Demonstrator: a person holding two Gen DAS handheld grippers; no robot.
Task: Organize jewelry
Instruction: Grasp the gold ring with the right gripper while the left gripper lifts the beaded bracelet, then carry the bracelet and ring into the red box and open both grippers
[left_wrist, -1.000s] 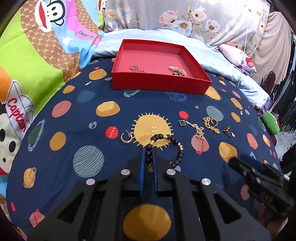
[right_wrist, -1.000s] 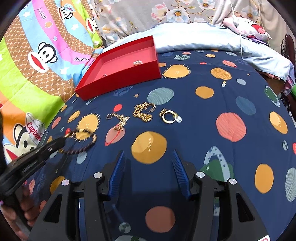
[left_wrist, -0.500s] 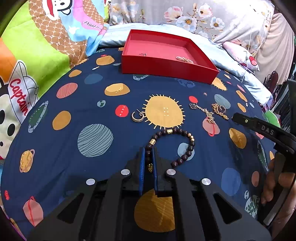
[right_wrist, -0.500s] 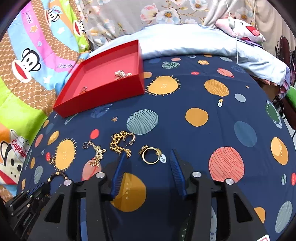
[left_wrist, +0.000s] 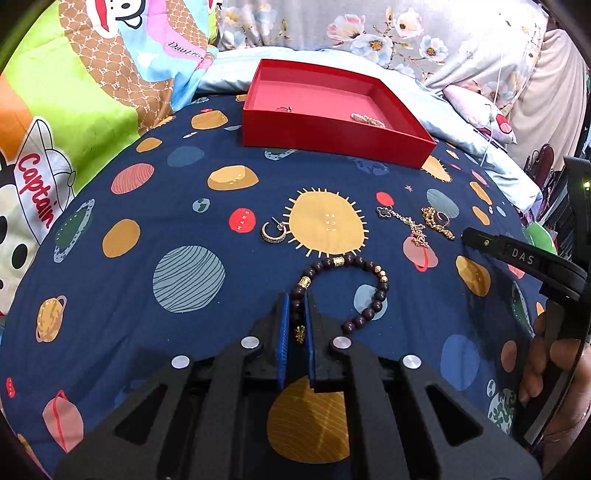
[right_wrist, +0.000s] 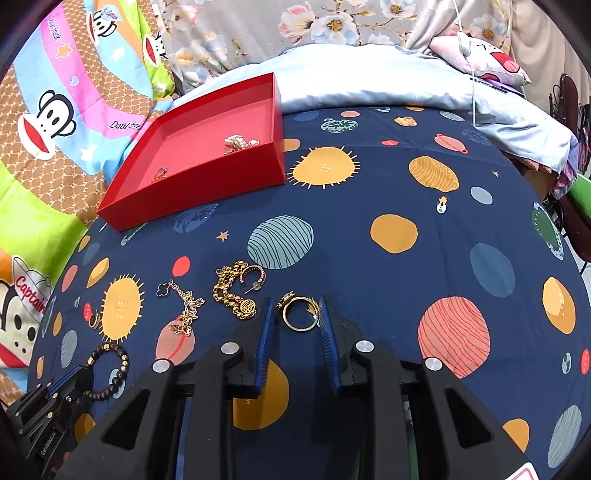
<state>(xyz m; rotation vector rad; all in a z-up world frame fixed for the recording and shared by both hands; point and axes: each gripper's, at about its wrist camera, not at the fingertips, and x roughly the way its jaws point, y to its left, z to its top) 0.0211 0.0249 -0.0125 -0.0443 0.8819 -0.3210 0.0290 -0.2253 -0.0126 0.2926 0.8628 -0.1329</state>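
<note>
My left gripper (left_wrist: 295, 301) is shut on a dark bead bracelet (left_wrist: 376, 295) whose loop lies on the navy planet-print bedspread. My right gripper (right_wrist: 295, 302) is down at a gold ring (right_wrist: 299, 314). Its jaws are closing with the ring between them, and the left pad still stands a little off it. A red tray (left_wrist: 332, 129) sits at the far edge, holding a small ring (left_wrist: 284, 109) and a pearl piece (left_wrist: 367, 119). In the right wrist view the tray (right_wrist: 192, 199) is up left, and the left gripper (right_wrist: 79, 373) with the bracelet (right_wrist: 110, 369) is low left.
A gold chain (right_wrist: 232, 291), a hoop earring (right_wrist: 255, 275) and a clover necklace (right_wrist: 181, 302) lie left of the ring. Another hoop earring (left_wrist: 273, 232) rests beside the sun print. Cartoon blankets rise on the left, and a pale blue quilt lies behind the tray.
My right gripper has moved forward over the bedspread to the gold ring, and its jaws have narrowed around it. The left gripper still holds the bracelet, whose loop has shifted and stretched out.
</note>
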